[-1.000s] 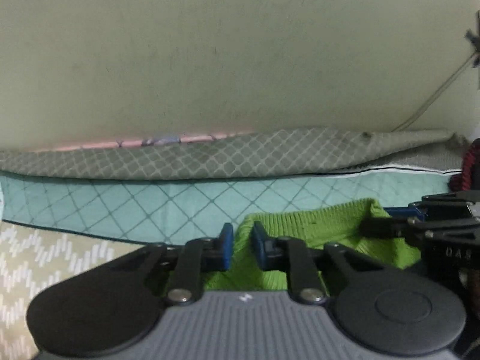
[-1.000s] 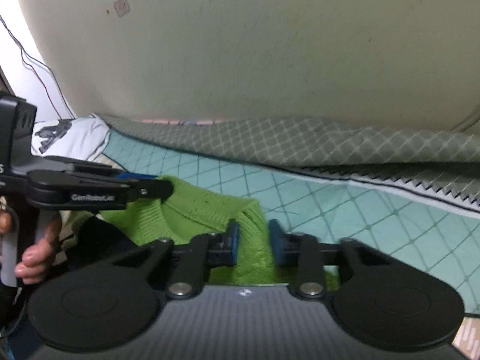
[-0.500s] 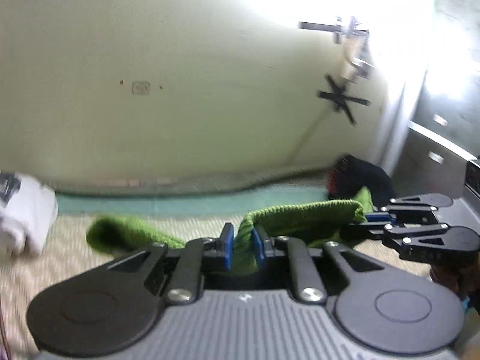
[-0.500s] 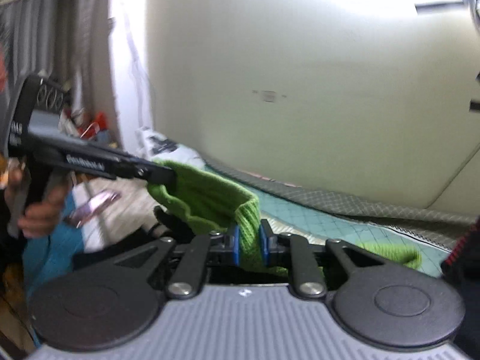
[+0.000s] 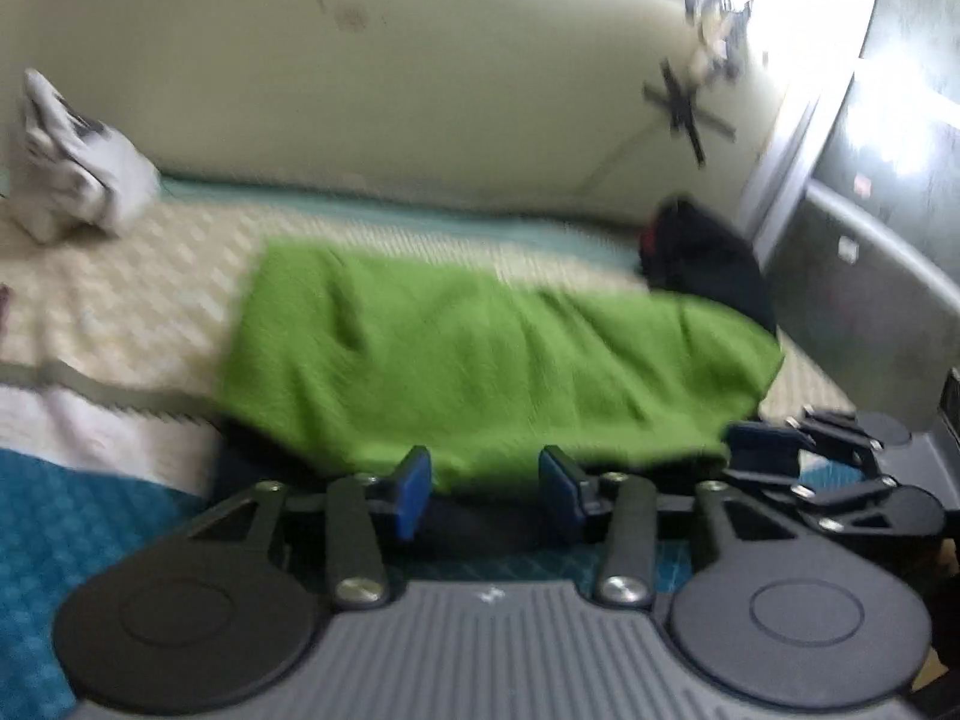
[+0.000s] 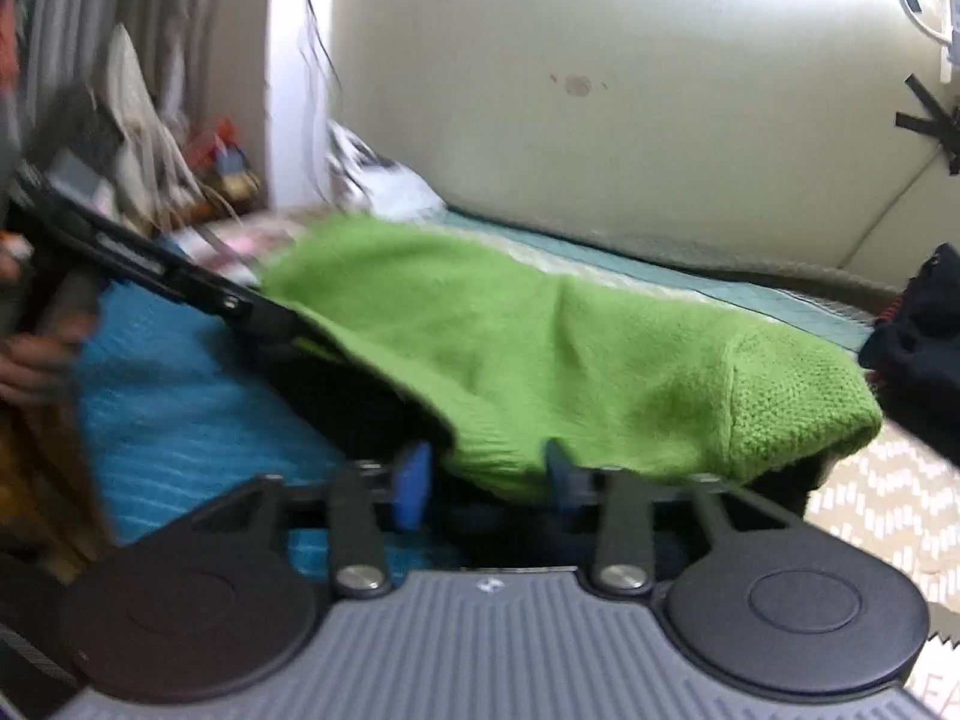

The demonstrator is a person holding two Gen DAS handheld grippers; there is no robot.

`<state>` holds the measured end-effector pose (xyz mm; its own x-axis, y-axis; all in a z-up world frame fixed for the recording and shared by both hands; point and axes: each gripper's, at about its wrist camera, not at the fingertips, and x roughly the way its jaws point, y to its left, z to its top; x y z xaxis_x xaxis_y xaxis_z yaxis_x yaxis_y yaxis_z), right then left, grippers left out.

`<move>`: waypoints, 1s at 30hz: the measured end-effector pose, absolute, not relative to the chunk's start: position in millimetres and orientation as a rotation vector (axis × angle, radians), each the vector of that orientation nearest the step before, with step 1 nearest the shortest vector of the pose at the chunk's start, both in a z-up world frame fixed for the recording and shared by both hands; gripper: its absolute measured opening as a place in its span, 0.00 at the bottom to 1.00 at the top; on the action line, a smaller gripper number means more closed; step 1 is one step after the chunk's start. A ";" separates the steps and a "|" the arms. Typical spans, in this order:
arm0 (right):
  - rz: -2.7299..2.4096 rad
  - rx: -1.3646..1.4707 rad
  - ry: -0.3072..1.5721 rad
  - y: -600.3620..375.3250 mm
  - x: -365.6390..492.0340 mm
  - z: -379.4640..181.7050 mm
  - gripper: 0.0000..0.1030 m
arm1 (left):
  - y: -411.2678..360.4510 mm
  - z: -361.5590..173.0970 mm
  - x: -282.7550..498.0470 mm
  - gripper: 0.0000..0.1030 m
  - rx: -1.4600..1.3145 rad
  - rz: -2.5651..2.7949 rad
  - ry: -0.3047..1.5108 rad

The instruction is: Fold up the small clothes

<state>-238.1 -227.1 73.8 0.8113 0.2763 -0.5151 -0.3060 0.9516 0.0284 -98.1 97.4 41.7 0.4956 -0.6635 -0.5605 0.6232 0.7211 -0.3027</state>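
**Green knit released across the bed, both claws open**

We find the left gripper (image 5: 485, 489) with its blue pads (image 5: 413, 489) standing apart at a moderate gap. Its jaws have just been opening. The near hem of the green sweater (image 5: 480, 354) lies just ahead of the gap and between the pads' lines, but the pads do not press on it. We read the claw as released, holding nothing.

The right gripper (image 6: 485, 489) shows the same condition: jaws have just been opening, pads (image 6: 411, 486) spread, with the sweater's ribbed edge (image 6: 510, 360) sitting in front of and slightly over the gap, not clamped.

From the left claw, the sweater spreads forward and to the right over a dark garment (image 5: 336, 456) beneath it. The right claw appears at the far right of the left view, level with the hem. From the right claw, the left claw (image 6: 264, 315) enters from the upper left, at the sweater's far corner, with a hand (image 6: 36, 354) on its handle.

Beyond the sweater we note a white folded item (image 5: 84, 180) far left and a black garment (image 5: 708, 258) far right. Both views are motion-blurred.
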 end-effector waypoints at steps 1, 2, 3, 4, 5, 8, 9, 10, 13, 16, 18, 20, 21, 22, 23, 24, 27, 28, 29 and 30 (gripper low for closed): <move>0.326 -0.039 0.517 -232.7 -242.6 82.8 0.41 | 106.9 48.8 -96.4 0.43 -0.096 -0.761 0.678; 0.325 -0.037 0.492 -237.6 -247.4 91.0 0.42 | 119.1 57.8 -90.8 0.43 -0.131 -0.740 0.660; 0.312 -0.042 0.463 -239.0 -248.6 98.1 0.44 | 126.4 63.8 -82.5 0.43 -0.166 -0.715 0.649; 0.284 -0.046 0.429 -244.4 -250.2 106.7 0.45 | 131.2 67.8 -72.9 0.43 -0.189 -0.696 0.649; 0.245 -0.039 0.393 -250.6 -249.3 114.6 0.47 | 134.1 69.9 -64.4 0.41 -0.200 -0.685 0.651; 0.126 0.060 0.337 -279.0 -235.9 129.1 0.47 | 111.6 66.8 -35.0 0.38 -0.164 -0.716 0.682; 0.088 0.080 0.337 -285.7 -228.3 130.3 0.47 | 104.1 62.2 -27.4 0.37 -0.136 -0.722 0.693; 0.053 0.085 0.338 -288.6 -220.2 129.3 0.47 | 92.4 55.4 -18.5 0.37 -0.092 -0.717 0.706; 0.003 0.119 0.394 -293.5 -198.3 115.8 0.46 | 62.3 28.9 19.3 0.32 0.028 -0.642 0.758; -0.011 0.122 0.571 -288.4 -176.1 84.2 0.43 | 58.2 19.9 50.4 0.29 0.007 -0.617 0.765; -0.007 0.071 0.601 -276.2 -184.8 64.9 0.43 | 56.3 18.1 56.7 0.23 -0.001 -0.589 0.761; -0.026 0.004 0.588 -267.6 -194.0 63.3 0.42 | 53.3 16.5 49.4 0.23 0.031 -0.583 0.733; -0.029 0.033 0.592 -272.7 -192.9 64.0 0.38 | 51.6 16.7 43.1 0.23 0.064 -0.579 0.716; -0.032 0.056 0.592 -276.2 -192.6 65.9 0.36 | 50.9 17.6 36.4 0.23 0.088 -0.576 0.705; -0.033 0.065 0.591 -278.9 -193.2 68.2 0.34 | 52.0 19.5 29.7 0.25 0.100 -0.574 0.700; -0.028 0.072 0.589 -281.1 -191.0 71.2 0.34 | 56.5 23.0 22.6 0.26 0.090 -0.575 0.696; -0.037 0.120 0.533 -284.5 -198.5 81.8 0.38 | 75.1 35.3 -0.2 0.28 -0.023 -0.631 0.683; -0.029 0.130 0.501 -284.3 -199.4 89.4 0.38 | 75.5 40.5 -5.1 0.30 -0.051 -0.648 0.670; -0.021 0.130 0.476 -282.9 -197.6 96.9 0.38 | 74.1 45.1 -11.8 0.31 -0.070 -0.659 0.655; -0.012 0.117 0.460 -279.4 -189.9 101.8 0.38 | 71.1 49.6 -16.9 0.31 -0.081 -0.679 0.645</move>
